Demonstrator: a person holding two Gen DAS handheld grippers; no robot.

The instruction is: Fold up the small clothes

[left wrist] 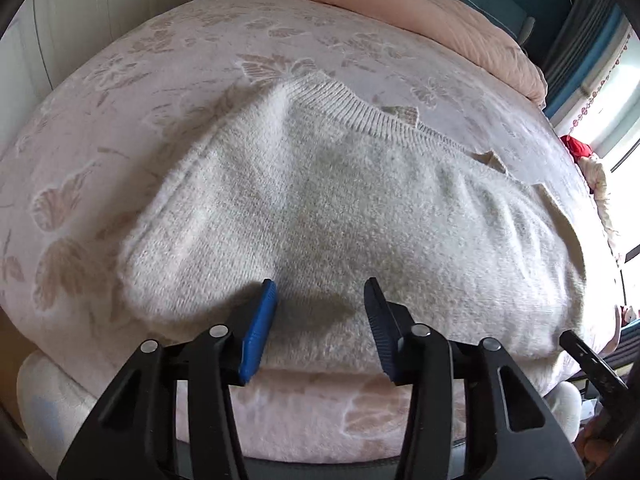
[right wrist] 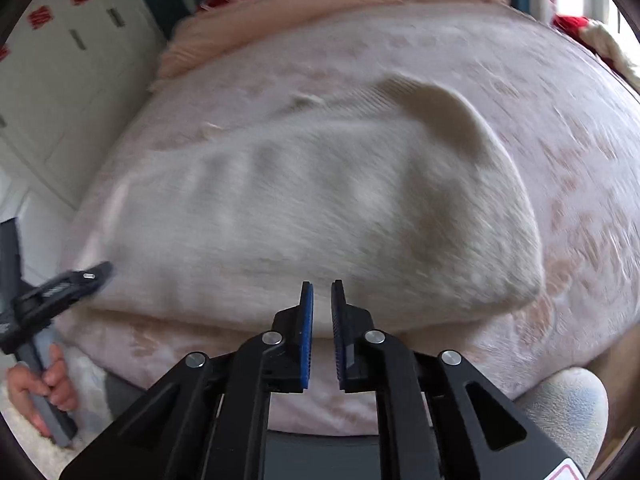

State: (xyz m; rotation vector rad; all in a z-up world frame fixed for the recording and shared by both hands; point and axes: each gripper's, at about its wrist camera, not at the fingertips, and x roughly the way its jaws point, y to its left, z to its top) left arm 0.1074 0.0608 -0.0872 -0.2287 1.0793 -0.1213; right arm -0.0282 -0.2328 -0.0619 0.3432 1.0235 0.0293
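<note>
A fuzzy cream knit sweater (left wrist: 340,208) lies folded on the pink butterfly-patterned bed cover (left wrist: 180,52), its ribbed hem toward the far side. My left gripper (left wrist: 320,300) is open and empty, just above the sweater's near edge. In the right wrist view the sweater (right wrist: 320,200) is blurred by motion. My right gripper (right wrist: 322,300) hovers at its near edge with the jaws nearly closed, a narrow gap between them, and nothing held. The left gripper (right wrist: 60,288) shows at the left of that view, held by a hand (right wrist: 44,388).
A peach duvet (left wrist: 400,8) is bunched at the far end of the bed. White cupboards (right wrist: 60,80) stand to the left, a bright window (left wrist: 616,120) with red items to the right. The bed's near edge drops off below the grippers.
</note>
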